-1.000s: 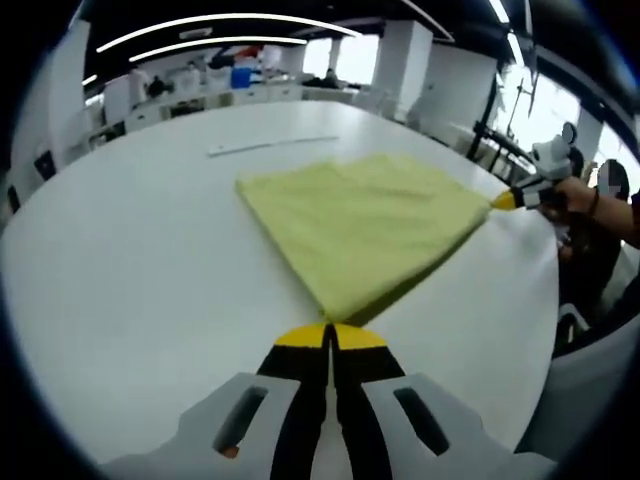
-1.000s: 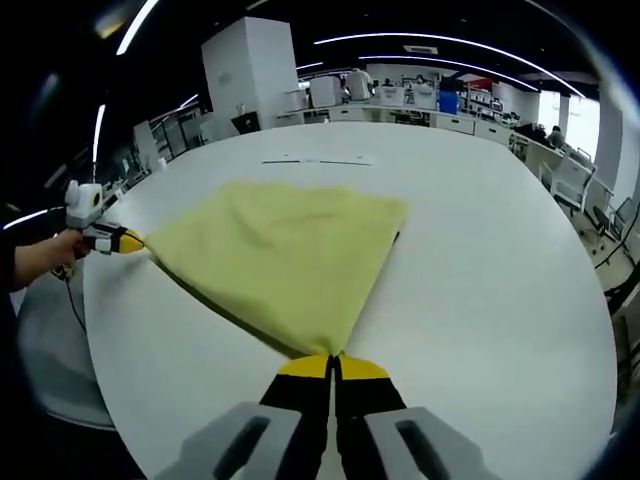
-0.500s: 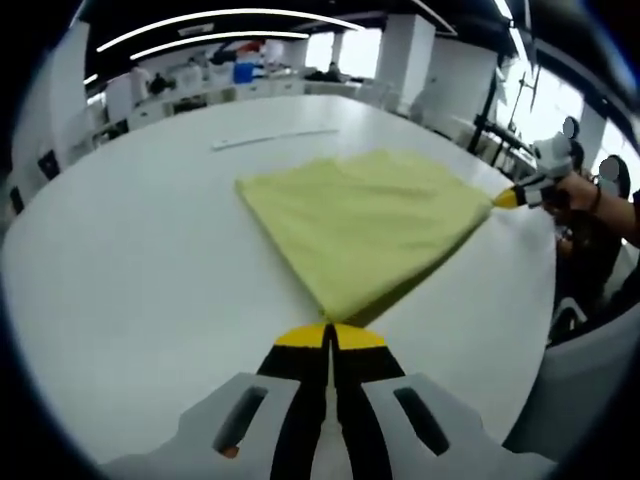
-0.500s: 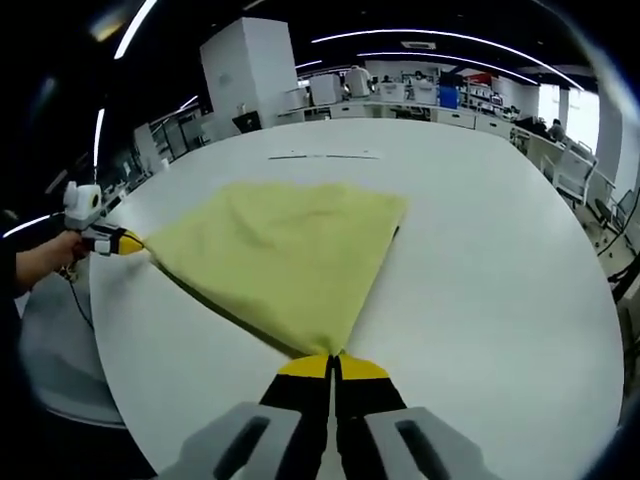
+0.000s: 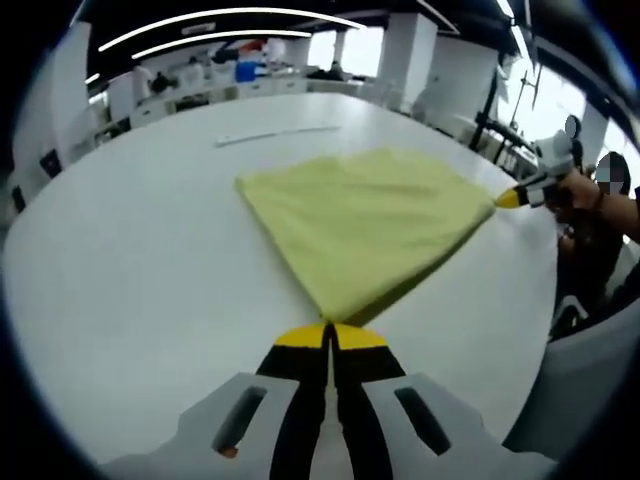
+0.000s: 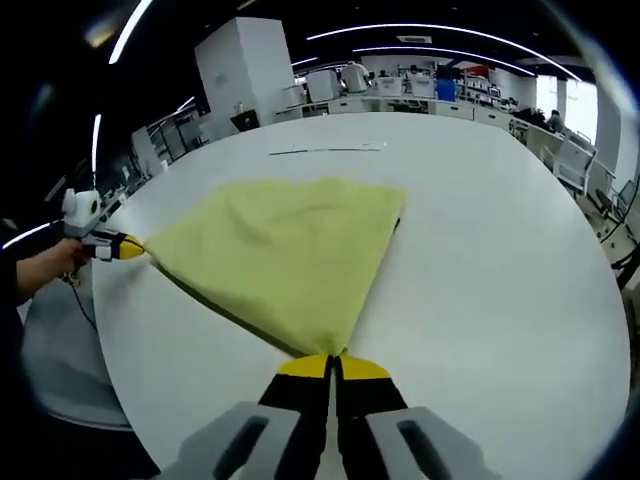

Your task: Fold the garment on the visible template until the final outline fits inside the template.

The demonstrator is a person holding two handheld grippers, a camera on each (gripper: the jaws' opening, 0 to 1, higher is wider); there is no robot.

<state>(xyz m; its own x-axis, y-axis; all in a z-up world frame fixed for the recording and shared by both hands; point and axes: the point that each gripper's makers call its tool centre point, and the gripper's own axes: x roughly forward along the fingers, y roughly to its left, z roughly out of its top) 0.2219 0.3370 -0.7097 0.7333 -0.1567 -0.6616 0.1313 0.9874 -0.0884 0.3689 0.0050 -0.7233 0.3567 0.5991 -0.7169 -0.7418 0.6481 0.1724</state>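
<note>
One yellow-green cloth garment (image 5: 360, 225) lies folded on the round white desk (image 5: 140, 290), drawn out into a rough diamond with darker lower layers peeking from under its near edges. It sits toward the desk's near edge, where the person stands, with bare white surface all around it.

Two grippers hold it, one at each of two neighbouring corners. The left gripper (image 5: 330, 340), with yellow tips on black jaws and a grey body, has its jaws pressed together on the nearest corner of the garment in the left gripper view. The right gripper (image 6: 333, 368) pinches another corner the same way in its own view (image 6: 285, 255). Each also appears small at the side of the other's view, held in a hand (image 5: 577, 190) at the desk's edge, its yellow tip touching a cloth corner.

One thin, pale strip (image 5: 275, 134) lies flat on the desk beyond the garment, well apart from it; what it is cannot be made out. No template outline can be distinguished on the desk. Beyond the far edge, benches and shelving are blurred and small.
</note>
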